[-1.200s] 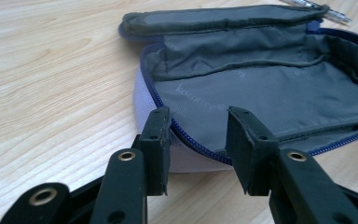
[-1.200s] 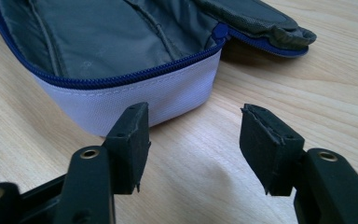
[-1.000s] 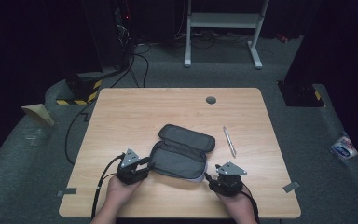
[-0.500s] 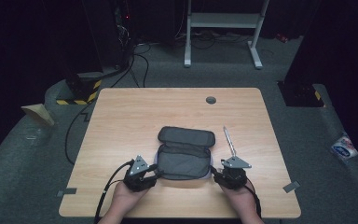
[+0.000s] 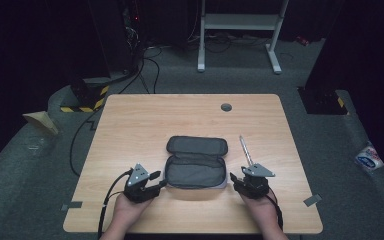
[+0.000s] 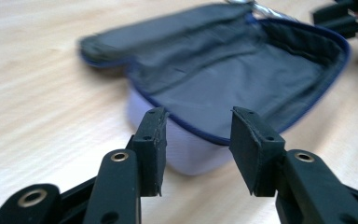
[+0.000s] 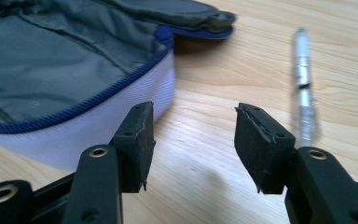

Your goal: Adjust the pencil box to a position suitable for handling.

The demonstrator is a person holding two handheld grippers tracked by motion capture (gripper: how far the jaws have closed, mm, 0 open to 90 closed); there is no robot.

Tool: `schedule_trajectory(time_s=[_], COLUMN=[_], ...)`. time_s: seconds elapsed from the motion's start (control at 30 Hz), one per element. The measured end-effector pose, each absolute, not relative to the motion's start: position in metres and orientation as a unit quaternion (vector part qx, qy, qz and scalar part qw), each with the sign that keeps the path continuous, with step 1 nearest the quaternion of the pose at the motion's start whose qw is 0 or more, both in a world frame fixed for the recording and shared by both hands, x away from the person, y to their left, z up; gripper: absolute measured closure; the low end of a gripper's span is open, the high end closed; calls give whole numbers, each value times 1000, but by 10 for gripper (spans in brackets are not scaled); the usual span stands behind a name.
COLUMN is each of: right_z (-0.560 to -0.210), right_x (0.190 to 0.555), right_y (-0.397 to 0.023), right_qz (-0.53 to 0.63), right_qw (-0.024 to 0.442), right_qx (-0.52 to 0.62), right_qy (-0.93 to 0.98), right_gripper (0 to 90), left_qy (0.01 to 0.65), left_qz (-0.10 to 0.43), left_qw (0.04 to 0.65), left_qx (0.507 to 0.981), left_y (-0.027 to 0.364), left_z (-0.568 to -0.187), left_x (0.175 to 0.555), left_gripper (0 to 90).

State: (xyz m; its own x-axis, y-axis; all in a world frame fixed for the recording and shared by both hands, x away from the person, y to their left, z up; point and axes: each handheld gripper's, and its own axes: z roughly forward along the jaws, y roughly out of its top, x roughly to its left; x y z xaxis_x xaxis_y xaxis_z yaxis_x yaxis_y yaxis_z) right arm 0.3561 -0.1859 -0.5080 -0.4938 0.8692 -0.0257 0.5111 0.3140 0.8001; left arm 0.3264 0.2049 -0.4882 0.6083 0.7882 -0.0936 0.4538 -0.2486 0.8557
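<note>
grippers backing off the opened case

both grippers are pulling back toward the person, letting go of the pencil case, which is now lying open mid-table. the left gripper and right gripper are spreading empty. the opening looks done; the pen probably goes in next. only the gripper views are showing the blue zipper.

Open grey pouch, probably a pen beside
</note>
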Motion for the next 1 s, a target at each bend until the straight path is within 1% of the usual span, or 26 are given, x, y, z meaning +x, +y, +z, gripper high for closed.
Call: schedule_trajectory(time_s=[0.07,0.13,0.2,0.23,0.27,0.33,0.43,0.47,0.6,0.7,1.0], right_z=[-508,-508,-509,-509,-510,-510,-510,-510,-510,-514,-512], right_x=[355,353,354,354,354,355,363,367,380,401,418], right_y=[-196,-203,-209,-209,-214,-215,-218,-219,-219,-219,-212], right_qz=[381,377,372,372,367,367,360,357,345,330,310], right_qw=[241,245,252,252,254,254,259,260,264,255,253], right_qx=[454,463,466,466,474,477,488,489,494,508,511], right_qy=[768,764,762,762,759,757,752,753,753,753,761], right_gripper=[477,482,482,482,481,481,480,479,484,496,499], left_qy=[414,431,442,442,453,459,467,474,466,475,477], left_qz=[186,202,225,225,230,229,232,227,240,237,230], left_qw=[466,445,412,412,391,386,374,358,360,352,351], left_qx=[760,758,764,764,768,767,767,772,772,771,773], left_y=[215,226,231,231,236,238,239,237,235,235,235], left_z=[-486,-490,-498,-498,-507,-510,-521,-527,-526,-527,-527], left_x=[330,338,344,344,348,350,352,354,354,356,356], left_gripper=[551,539,527,525,523,520,492,487,462,450,436])
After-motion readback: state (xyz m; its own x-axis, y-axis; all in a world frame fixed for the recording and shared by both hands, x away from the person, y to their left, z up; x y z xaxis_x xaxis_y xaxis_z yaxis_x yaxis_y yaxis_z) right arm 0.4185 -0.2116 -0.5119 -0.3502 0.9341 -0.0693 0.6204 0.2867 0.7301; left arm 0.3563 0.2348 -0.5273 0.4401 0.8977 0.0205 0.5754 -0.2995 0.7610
